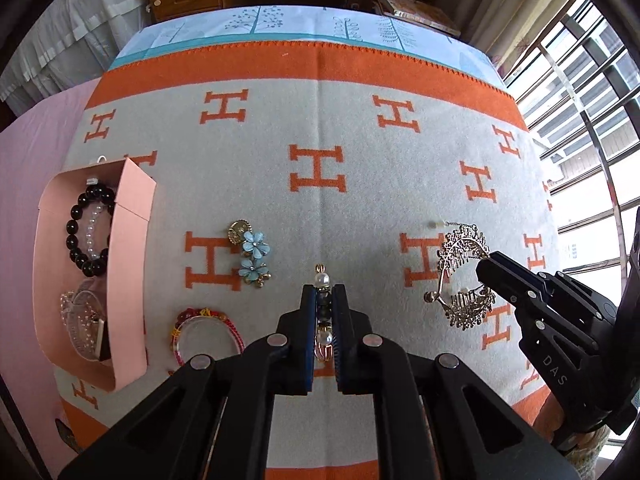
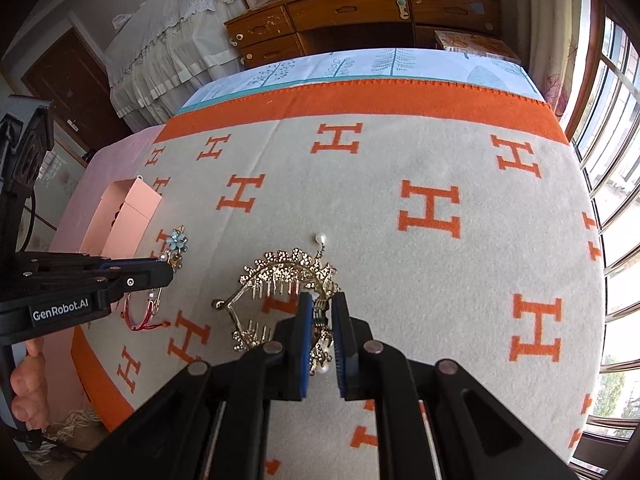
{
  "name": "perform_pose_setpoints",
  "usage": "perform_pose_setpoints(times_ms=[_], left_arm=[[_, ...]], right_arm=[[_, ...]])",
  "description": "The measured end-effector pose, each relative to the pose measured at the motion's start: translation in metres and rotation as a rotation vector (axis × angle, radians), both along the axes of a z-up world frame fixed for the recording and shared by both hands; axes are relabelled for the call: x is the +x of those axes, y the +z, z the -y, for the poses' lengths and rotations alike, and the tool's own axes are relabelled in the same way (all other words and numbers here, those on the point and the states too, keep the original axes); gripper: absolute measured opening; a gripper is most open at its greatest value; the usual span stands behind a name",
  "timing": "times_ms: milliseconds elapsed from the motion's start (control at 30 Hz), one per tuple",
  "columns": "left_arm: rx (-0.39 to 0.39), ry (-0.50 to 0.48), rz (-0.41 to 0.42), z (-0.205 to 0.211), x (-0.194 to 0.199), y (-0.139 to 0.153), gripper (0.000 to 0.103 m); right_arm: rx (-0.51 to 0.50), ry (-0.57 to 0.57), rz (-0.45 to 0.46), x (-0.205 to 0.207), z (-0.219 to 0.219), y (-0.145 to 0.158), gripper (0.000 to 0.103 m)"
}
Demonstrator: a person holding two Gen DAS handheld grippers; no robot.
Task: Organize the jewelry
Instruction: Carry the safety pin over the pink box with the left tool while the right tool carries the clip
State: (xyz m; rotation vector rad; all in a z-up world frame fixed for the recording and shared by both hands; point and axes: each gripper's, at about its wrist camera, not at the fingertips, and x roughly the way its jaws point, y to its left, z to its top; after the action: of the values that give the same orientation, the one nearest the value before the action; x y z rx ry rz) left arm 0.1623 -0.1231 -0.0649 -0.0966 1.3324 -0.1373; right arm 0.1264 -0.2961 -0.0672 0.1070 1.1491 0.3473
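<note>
My left gripper (image 1: 323, 294) is shut on a pearl-and-bead bracelet (image 1: 323, 280) resting on the blanket. My right gripper (image 2: 322, 304) is shut on a gold comb hairpiece (image 2: 280, 276), seen in the left wrist view (image 1: 460, 280) with the right gripper (image 1: 486, 264) at its edge. A pink box (image 1: 132, 240) at the left holds a black bead bracelet (image 1: 86, 232), a pearl strand and a clear piece. A blue flower brooch (image 1: 252, 252) and a red-string bangle (image 1: 208, 336) lie between box and left gripper.
The grey and orange H-pattern blanket (image 1: 360, 160) covers the table. A loose pearl pin (image 2: 320, 238) lies just beyond the hairpiece. A wooden dresser (image 2: 360, 12) stands behind, windows (image 2: 616, 160) on the right.
</note>
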Motion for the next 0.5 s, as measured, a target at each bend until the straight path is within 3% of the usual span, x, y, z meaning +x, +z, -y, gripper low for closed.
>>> perform_pose_setpoints(times_ms=[333,500], left_arm=[[-0.025,0.058,0.169,-0.117,-0.029,0.077,0.005],[-0.029,0.098,0.229,-0.174,-0.047,0.090,0.005]], right_arm=[[-0.012,0.049,0.170,-0.013,-0.049,0.093,0.009],[-0.011,0.103,0.250,-0.017,-0.099,0.137,0.009]])
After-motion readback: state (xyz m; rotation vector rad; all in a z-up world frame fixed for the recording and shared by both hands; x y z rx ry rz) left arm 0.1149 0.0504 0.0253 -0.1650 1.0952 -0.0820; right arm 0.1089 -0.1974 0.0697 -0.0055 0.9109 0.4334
